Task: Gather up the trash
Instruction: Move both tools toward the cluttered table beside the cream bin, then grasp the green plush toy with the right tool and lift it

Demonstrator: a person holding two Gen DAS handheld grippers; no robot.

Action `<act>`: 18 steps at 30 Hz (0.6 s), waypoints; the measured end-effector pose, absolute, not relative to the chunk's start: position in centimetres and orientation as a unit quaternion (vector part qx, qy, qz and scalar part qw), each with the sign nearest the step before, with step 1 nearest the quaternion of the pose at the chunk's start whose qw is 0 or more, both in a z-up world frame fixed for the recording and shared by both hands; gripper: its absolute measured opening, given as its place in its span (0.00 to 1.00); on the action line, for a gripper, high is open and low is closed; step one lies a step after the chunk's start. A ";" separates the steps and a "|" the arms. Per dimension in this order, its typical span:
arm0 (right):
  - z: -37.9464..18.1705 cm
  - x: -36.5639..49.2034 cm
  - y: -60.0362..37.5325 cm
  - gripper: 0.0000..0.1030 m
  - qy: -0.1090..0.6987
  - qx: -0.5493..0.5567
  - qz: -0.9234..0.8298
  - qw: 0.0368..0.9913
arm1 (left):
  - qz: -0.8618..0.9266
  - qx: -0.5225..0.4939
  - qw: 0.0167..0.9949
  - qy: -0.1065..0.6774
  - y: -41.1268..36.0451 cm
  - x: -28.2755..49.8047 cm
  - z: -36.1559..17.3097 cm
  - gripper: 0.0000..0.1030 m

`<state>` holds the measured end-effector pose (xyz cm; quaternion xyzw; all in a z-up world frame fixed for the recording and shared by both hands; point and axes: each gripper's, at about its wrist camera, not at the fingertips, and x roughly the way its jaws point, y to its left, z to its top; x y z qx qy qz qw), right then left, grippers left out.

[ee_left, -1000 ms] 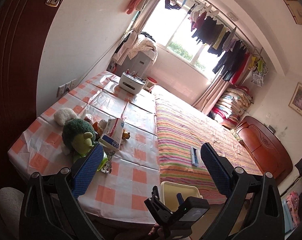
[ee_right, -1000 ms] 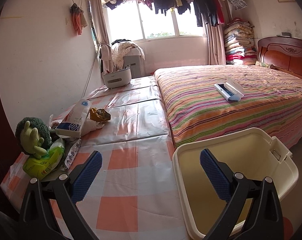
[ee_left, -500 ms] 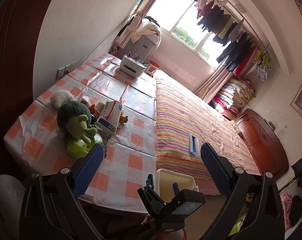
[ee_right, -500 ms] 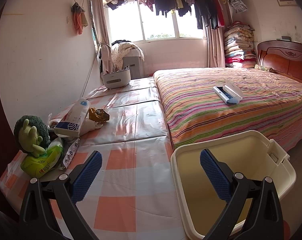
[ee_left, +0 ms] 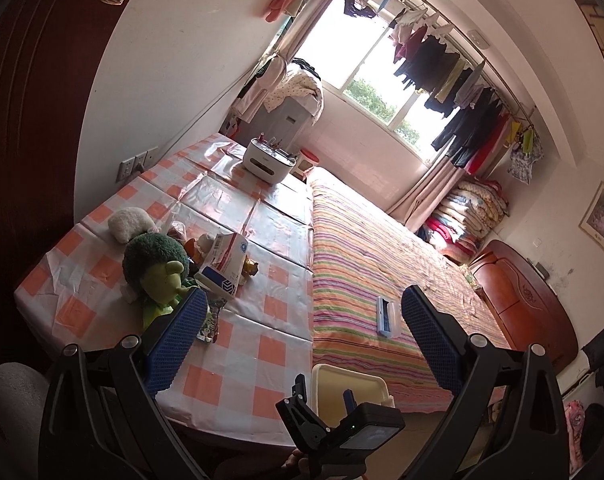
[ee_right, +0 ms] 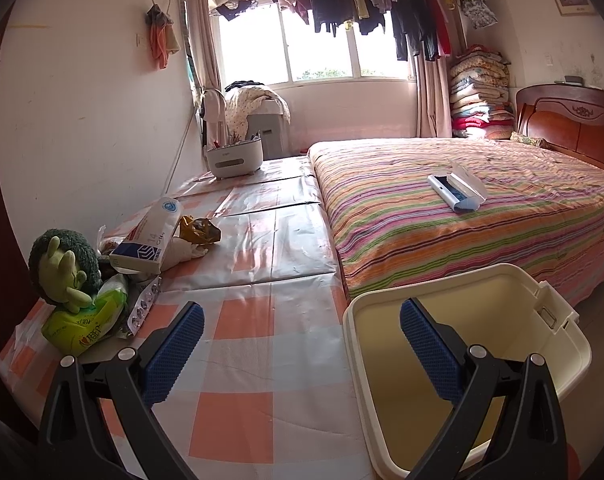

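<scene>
Hovering above the checked table [ee_right: 246, 364], both grippers hold nothing. Left gripper [ee_left: 300, 330] has its jaws wide apart, high over the table's near edge. Right gripper [ee_right: 300, 338] also has jaws spread, low, straddling the table edge and the cream bin [ee_right: 454, 308], which stands just beside the table, at the foot of the striped bed [ee_right: 482, 216]. Bin looks empty. Trash sits in a heap at the table's left side: white and blue carton [ee_right: 150, 236] lying tilted, crumpled gold wrapper [ee_right: 198, 230] just beside it, green packet [ee_right: 88, 316] under a green plush toy [ee_right: 64, 268], foil blister strip [ee_right: 144, 304] touching the packet. White caddy [ee_right: 234, 158] stands at the far end.
</scene>
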<state>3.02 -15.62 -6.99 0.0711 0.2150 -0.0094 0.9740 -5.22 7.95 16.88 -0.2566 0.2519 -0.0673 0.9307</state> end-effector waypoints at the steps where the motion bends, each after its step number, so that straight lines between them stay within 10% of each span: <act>1: -6.9 3.0 -15.6 0.93 0.213 0.071 -0.008 0.974 | -0.061 -0.246 0.933 0.256 8.4 -5.1 16.4 0.93; 18: -4.8 4.2 -10.8 0.93 0.206 0.039 0.061 0.976 | 0.040 -0.026 0.922 0.384 12.1 -1.5 0.7 0.93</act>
